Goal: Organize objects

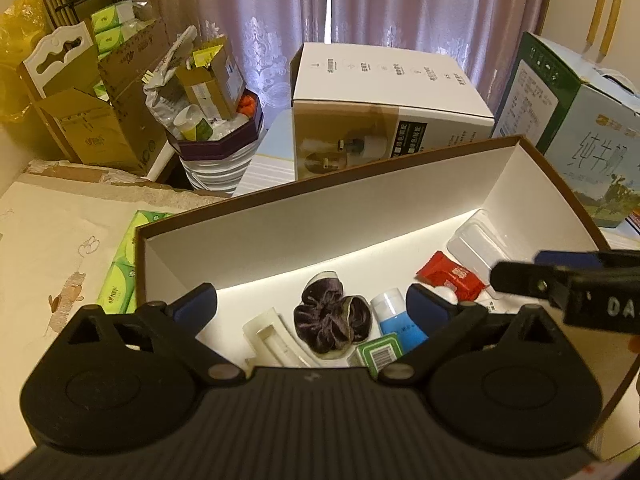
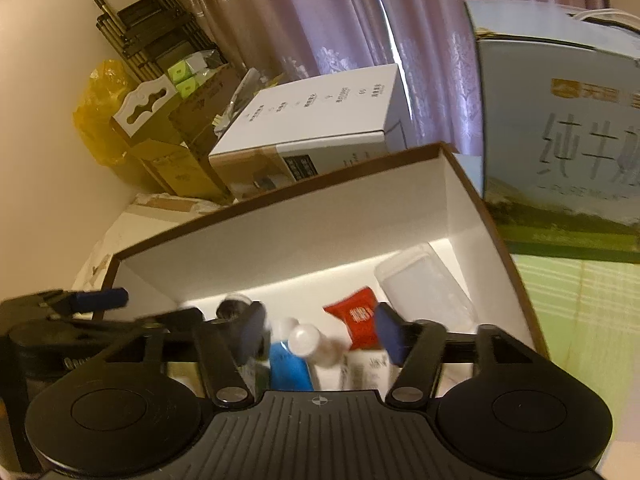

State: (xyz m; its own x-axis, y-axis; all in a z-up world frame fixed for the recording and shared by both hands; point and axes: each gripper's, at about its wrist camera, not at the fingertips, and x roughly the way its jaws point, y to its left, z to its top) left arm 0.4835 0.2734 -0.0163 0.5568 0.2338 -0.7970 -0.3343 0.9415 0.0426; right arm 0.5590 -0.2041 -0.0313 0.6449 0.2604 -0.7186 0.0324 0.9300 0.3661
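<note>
Both tongs hang over the open box (image 1: 280, 216), the landmark for all that follows. On the left gripper (image 1: 312, 304) the jaws are spread about as wide as they go, nothing between them; on the right gripper (image 2: 320, 332) they stand partly apart, its pads touching nothing I can make out.

Nearest, on the box floor, lie a cream hair clip (image 1: 272, 340), a dark velvet scrunchie (image 1: 330, 316), a green barcoded packet (image 1: 380, 352) and a blue tube with a white cap (image 2: 290, 364). The scrunchie is soft and light, and I judge it would squash under the pads, so a pinch across its bunched middle suits. The clip looks stiff and probably brittle; take it across its narrow width. The tube is likely smooth and may roll or slip, so grip the body, not the cap. Farther in sit a red sachet (image 1: 450, 274), light and crinkly, and a clear plastic tray (image 1: 476, 240) against the far right corner.

Left of the box lies a green tissue pack (image 1: 122, 276) on a pale printed cloth (image 1: 52, 248). Behind the box stand a white carton (image 1: 384, 92) and a milk carton (image 1: 580, 128), then mauve curtains (image 1: 400, 4).
</note>
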